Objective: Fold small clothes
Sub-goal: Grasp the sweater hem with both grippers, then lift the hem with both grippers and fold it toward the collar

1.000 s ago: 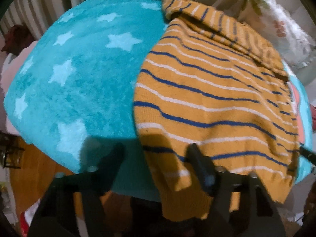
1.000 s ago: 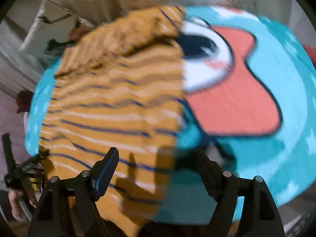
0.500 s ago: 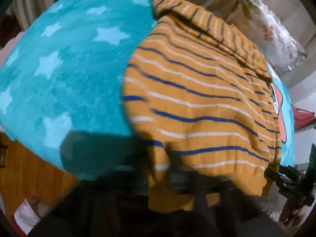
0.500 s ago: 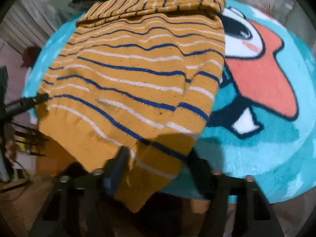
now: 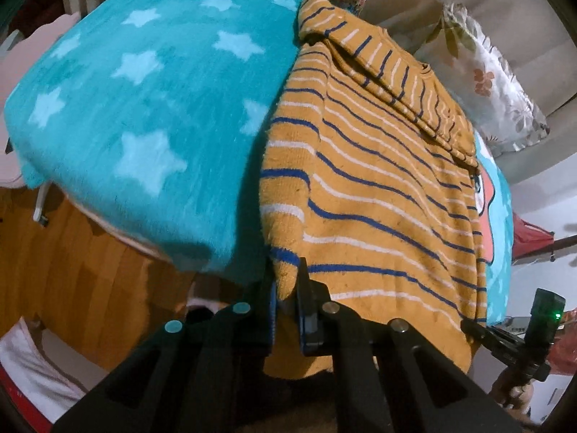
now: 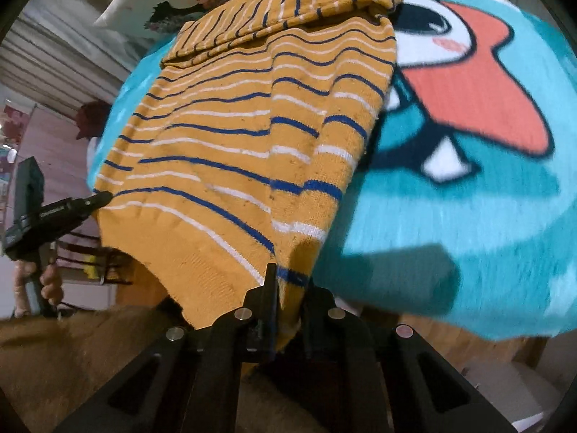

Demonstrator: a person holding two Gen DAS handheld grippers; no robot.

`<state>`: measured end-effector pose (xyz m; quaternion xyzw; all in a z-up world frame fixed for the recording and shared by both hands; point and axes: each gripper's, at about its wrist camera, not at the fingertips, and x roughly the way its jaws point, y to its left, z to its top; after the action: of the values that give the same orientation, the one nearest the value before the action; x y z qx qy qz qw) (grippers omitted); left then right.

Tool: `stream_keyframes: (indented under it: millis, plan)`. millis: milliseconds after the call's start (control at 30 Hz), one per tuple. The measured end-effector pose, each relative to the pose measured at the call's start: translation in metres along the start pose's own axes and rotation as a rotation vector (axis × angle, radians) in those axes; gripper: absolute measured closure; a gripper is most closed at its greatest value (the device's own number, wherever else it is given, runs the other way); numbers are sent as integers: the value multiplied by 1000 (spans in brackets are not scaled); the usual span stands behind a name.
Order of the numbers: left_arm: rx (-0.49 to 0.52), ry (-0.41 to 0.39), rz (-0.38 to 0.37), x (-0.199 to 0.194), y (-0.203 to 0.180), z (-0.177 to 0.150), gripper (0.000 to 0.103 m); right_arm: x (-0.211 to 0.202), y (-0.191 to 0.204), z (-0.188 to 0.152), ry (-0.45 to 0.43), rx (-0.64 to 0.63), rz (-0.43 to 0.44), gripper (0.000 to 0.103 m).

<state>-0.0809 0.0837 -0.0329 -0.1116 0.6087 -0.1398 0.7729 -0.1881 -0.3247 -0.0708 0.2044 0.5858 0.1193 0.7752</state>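
Only rightward, a cartoon face [image 6: 465, 83] beside the sweater [image 6: 245, 144]

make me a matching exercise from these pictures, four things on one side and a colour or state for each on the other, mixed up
Things:
1. sweater
2. blanket
3. left gripper
4. cushion

Colour or state:
A. turquoise with pale stars
B. white with a flower print
C. mustard with blue and white stripes
D. shut on a bottom corner of the knit

Pairs: 1-C, 2-A, 3-D, 4-B. The right gripper is likewise shut on the other bottom corner.
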Motion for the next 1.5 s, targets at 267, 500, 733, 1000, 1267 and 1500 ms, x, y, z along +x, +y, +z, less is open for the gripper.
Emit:
stream_keyframes:
  millis: [267,500,733,1000,1267,1500]
  plan:
    - [-50,-30,-28,1,-4,18,95,0,1,8,-13,-7,18,92]
    - [-114,-88,-89,-15,-6,32,95,-27,-10,17,-71,-23,73,92]
    - [-91,-172,-97,-33,-24,68,95,-58,-3,62,-179,-22,170,92]
    - [-30,-235,-84,-28,-57,152,95,-72,-1,145,-306,22,176,92]
    - [6,-198,-91,21,-84,232,95,-59,-6,224,-335,102,105,92]
    - [-21,-119,-103,75,-86,290,93,-15,-32,290,-294,203,47,92]
